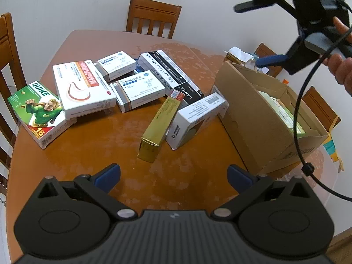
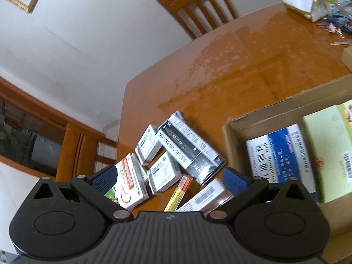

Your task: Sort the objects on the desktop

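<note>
Eight small boxes lie loose on the counter (image 1: 92, 145): one green QUIKE box (image 1: 36, 112), one large white box with a red swirl (image 1: 84, 88), two matching white-and-blue boxes (image 1: 116, 64) (image 1: 140, 89), one long black-and-white LANKE box (image 1: 169, 74), one gold box (image 1: 158, 125), one white box with a barcode (image 1: 195, 118), and one blue box mostly hidden beneath the others. One open cardboard carton (image 1: 248, 118) stands beside them, with two boxes visible inside: one blue-and-white (image 2: 279, 154), one pale green (image 2: 327, 149). Four wooden chairs are partly in view. Two tongs appear, one per hand.
</note>
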`<state>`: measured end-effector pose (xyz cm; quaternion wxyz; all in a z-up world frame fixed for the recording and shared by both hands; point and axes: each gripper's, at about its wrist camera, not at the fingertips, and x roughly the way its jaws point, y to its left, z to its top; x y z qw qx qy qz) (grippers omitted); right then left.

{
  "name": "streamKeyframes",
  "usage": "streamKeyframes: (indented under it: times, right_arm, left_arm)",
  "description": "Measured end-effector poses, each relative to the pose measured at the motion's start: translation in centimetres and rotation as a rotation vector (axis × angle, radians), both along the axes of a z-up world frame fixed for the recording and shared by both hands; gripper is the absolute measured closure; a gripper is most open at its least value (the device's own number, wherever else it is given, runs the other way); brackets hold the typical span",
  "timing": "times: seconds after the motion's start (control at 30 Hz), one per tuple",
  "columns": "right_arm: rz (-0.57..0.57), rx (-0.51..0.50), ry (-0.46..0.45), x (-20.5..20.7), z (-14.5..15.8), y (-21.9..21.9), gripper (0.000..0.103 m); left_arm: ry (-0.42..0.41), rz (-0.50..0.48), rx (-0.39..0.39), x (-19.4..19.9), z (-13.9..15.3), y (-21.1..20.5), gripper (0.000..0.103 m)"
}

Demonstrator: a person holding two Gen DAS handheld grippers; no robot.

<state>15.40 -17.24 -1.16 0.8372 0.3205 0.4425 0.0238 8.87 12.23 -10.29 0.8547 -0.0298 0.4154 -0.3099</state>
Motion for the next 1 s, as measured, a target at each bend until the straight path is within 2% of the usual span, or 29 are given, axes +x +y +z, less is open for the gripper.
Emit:
streamKeyframes:
  times: [0.23,0.47,0.63,0.77,1.0]
  right_arm:
    - [0.088,-0.098,0.015,1.9,-0.2,4.6,0.0]
    - [0.321,-0.304,0.017,5.4,-2.4,14.4,0.0]
    - [0.447,-0.433,0.007,8.0,-4.4,20.1,0.0]
    - [0.483,-0.506,0.011,9.6,-5.8,22.4,0.0]
    - [0.515,-0.567,0.045,11.9,-8.3,24.9,0.0]
  left_arm:
    - [0.017,0.003,0.012,0.3,-0.5,0.4,0.0]
    - [0.031,0.01,0.032,0.3,-1.2,1.2,0.0]
    - [0.029,0.042,0.032,0.1,-1.5,1.7,0.0]
    - [0.027,0.062,0.02,0.1,-1.7,2.2,0.0]
    - [0.016,0.083,0.011,0.2,-1.9,3.0,0.0]
